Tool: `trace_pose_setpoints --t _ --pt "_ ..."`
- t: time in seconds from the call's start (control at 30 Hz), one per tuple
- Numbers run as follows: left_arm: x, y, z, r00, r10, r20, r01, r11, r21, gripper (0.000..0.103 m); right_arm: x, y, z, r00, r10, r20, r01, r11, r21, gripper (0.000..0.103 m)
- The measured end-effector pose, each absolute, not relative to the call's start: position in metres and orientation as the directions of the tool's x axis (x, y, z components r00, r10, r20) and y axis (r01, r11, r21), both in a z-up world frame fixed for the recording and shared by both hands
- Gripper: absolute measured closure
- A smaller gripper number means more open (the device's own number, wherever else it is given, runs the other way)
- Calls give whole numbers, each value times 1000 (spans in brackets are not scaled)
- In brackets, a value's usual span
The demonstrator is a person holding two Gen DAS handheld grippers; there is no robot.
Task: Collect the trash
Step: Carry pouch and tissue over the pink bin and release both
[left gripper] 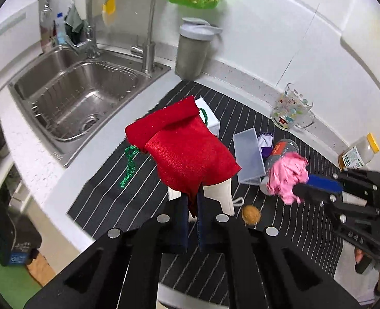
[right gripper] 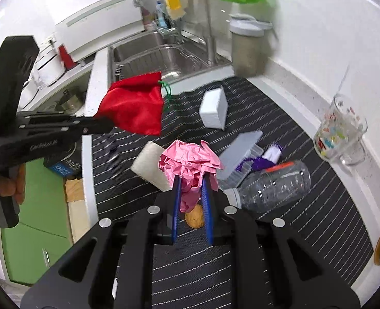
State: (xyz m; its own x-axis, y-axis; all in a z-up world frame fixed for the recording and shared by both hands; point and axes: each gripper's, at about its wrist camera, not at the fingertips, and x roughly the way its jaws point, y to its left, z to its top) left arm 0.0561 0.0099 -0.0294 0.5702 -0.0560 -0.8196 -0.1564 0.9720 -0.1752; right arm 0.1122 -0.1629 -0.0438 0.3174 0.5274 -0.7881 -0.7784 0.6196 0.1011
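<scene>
Pinching a red bag, the left gripper holds it above the striped mat. The right gripper clamps pink paper over that mat, just above a walnut.

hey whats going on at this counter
A person is clearing rubbish off a striped mat beside the sink. The left hand-held gripper pinches a red drawstring bag held up in the air. The right hand-held gripper grips crumpled pink paper. A plastic bottle, a walnut and a sponge lie on the mat.
</scene>
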Motion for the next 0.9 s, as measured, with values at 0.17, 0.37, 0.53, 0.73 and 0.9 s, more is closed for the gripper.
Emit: trace_pose_setpoints --t 0.17,0.37,0.53,0.73,0.9 --pt "9 15 -16 587 9 -809 -236 959 -160 97 91 -145 -31 276 573 -772 -843 529 92 88" --pt "-66 42 -10 571 122 -812 -388 911 -136 97 48 -101 -27 174 625 -761 -917 384 106 88" --pt "-139 69 -13 528 207 -823 -506 856 -109 97 -8 -55 -33 70 646 -760 -957 258 131 88" --pt "-206 100 -39 480 235 -845 -582 806 -106 97 -73 -1 -59 -6 620 -784 -971 183 152 88" --pt "-233 125 -75 450 211 -868 -597 794 -116 97 -103 30 -95 -29 581 -813 -968 186 168 88"
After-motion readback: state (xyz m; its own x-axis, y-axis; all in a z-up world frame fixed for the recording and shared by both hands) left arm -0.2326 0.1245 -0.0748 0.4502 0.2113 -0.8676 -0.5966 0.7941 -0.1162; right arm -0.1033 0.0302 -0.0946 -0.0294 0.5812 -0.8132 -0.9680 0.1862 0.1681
